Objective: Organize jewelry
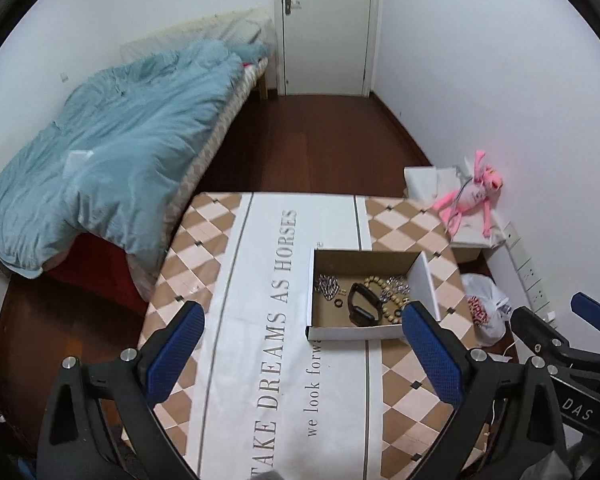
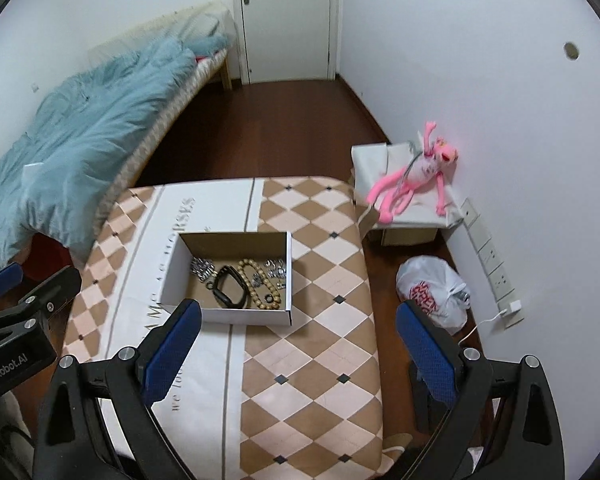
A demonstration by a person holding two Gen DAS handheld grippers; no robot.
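An open cardboard box (image 1: 310, 280) (image 2: 288, 280) stands on the table (image 1: 260, 360) (image 2: 320, 340). Inside lie a black wristband (image 1: 364, 304) (image 2: 230, 286), a wooden bead bracelet (image 1: 376, 282) (image 2: 260, 284), a silver chain pile (image 1: 329, 286) (image 2: 202, 268) and more silver pieces (image 1: 398, 285) (image 2: 276, 270). My left gripper (image 1: 300, 348) is open and empty, above the table just short of the box. My right gripper (image 2: 296, 344) is open and empty, near the box's front right. Each gripper also shows in the other view, the right (image 1: 580, 328) and the left (image 2: 16, 300).
A bed with a blue duvet (image 1: 100, 168) (image 2: 60, 152) stands to the left. A pink plush toy (image 1: 472, 196) (image 2: 416, 176) lies on a small box by the right wall. A white plastic bag (image 1: 486, 308) (image 2: 432, 292) sits on the floor beside wall sockets (image 2: 496, 264).
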